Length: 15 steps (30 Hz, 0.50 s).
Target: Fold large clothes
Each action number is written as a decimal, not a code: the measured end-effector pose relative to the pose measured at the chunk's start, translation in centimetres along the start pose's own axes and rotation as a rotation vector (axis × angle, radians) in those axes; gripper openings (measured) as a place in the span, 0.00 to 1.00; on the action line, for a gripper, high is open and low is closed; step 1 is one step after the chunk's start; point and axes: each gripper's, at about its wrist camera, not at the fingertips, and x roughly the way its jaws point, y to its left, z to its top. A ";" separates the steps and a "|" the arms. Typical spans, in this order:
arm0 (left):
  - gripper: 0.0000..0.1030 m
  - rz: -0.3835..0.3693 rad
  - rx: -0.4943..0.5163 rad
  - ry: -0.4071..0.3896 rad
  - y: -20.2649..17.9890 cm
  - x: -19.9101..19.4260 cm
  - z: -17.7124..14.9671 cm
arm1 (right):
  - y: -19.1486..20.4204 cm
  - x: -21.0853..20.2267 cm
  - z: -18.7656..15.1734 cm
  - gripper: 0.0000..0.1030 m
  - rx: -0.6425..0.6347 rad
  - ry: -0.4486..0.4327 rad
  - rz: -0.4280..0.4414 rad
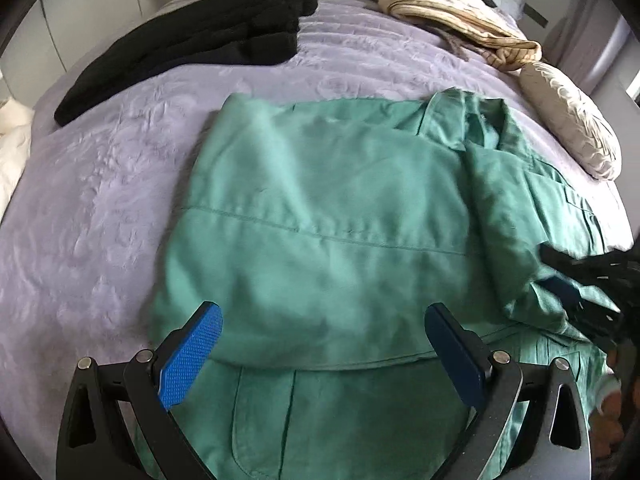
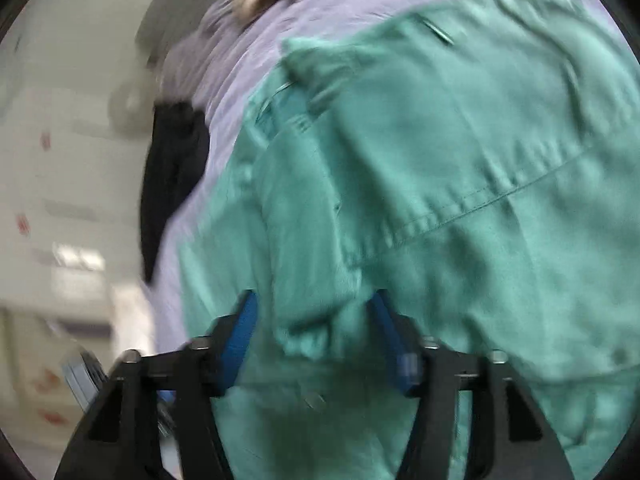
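Left claw (image 1: 322,350) hovers apart over the green shirt (image 1: 320,216); right claw (image 2: 314,338), apart, straddles a bunched fold, seemingly for gripping.

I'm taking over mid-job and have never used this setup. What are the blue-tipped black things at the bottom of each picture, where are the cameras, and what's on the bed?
There is no robot arm here. A person holds a two-finger tool in each hand, and a fisheye camera on each one looks forward along its fingers.

In the left wrist view, the left tool is open above a green shirt, partly folded on a lilac bedspread. Farther back lie dark clothes, a cream garment and a pale cushion.

The right wrist view is blurred. The right tool has a bunch of the same green shirt between its fingers, which stand partly apart; whether they are gripping it I cannot tell.
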 end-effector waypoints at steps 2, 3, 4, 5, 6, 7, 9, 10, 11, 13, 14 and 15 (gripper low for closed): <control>0.99 0.008 -0.002 -0.014 0.2 -0.4 0.0 | 0.5 0.8 0.6 0.12 0.012 -0.020 -0.002; 0.99 0.017 -0.009 -0.021 0.7 -0.6 -0.3 | 1.6 0.7 0.7 0.12 -0.030 -0.044 -0.002; 0.99 0.029 -0.018 -0.026 1.3 -0.7 -0.3 | 3.0 0.8 0.7 0.12 -0.085 -0.056 -0.010; 0.99 0.045 -0.031 -0.030 2.1 -0.9 -0.5 | 5.2 1.2 0.5 0.12 -0.185 -0.061 -0.029; 0.99 0.062 -0.046 -0.029 2.9 -0.9 -0.5 | 6.9 1.8 0.2 0.12 -0.261 -0.055 -0.045; 0.99 0.077 -0.059 -0.027 3.7 -1.0 -0.6 | 8.8 2.6 -0.4 0.12 -0.346 -0.037 -0.065; 0.99 0.112 -0.087 -0.012 5.3 -0.8 -0.7 | 11.8 4.7 -2.0 0.16 -0.495 0.012 -0.129; 0.99 0.127 -0.101 -0.002 6.0 -0.7 -0.8 | 12.8 6.1 -2.9 0.18 -0.563 0.052 -0.175; 0.99 0.134 -0.110 0.003 6.5 -0.7 -1.0 | 13.5 7.6 -3.5 0.22 -0.609 0.087 -0.221; 0.99 0.140 -0.121 0.010 7.1 -0.7 -1.1 | 13.5 9.0 -5.0 0.37 -0.648 0.162 -0.260; 0.99 0.138 -0.119 0.009 7.1 -0.7 -1.1 | 13.1 8.9 -5.5 0.52 -0.636 0.187 -0.231; 0.99 0.134 -0.111 0.008 6.9 -0.7 -1.0 | 12.5 8.6 -6.0 0.58 -0.614 0.202 -0.195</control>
